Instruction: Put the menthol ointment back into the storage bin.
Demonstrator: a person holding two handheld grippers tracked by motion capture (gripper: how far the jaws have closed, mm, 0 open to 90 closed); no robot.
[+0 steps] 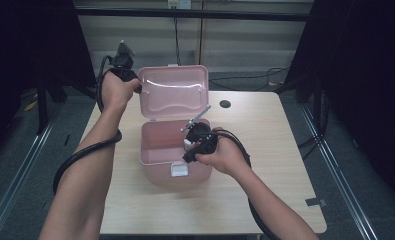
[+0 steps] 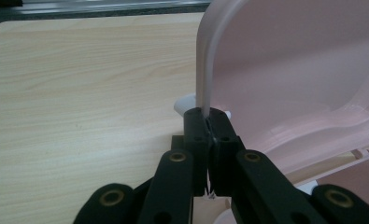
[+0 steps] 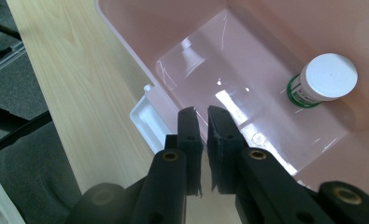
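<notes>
Box floor partly hidden under my right hand in the high view; the bottle's label is too small to read. Lid's far edge runs out of the left gripper view.

Count: one pink box [image 1: 167, 150], one lid [image 1: 174, 90], one white-capped bottle [image 3: 323, 81], one white latch [image 1: 179, 169], two grippers.

Left gripper [image 2: 209, 122]: jaws pressed together on the lid's rim, holding the lid upright at the back of the box.

Right gripper [image 3: 202, 122]: jaws nearly together, a thin gap between them, nothing in it. It hangs over the front wall of the box, above the latch. The bottle lies inside the box, against a wall, apart from my jaws.

Box sits mid-table [image 1: 265, 165]. Black cables trail from both grippers along my forearms.
</notes>
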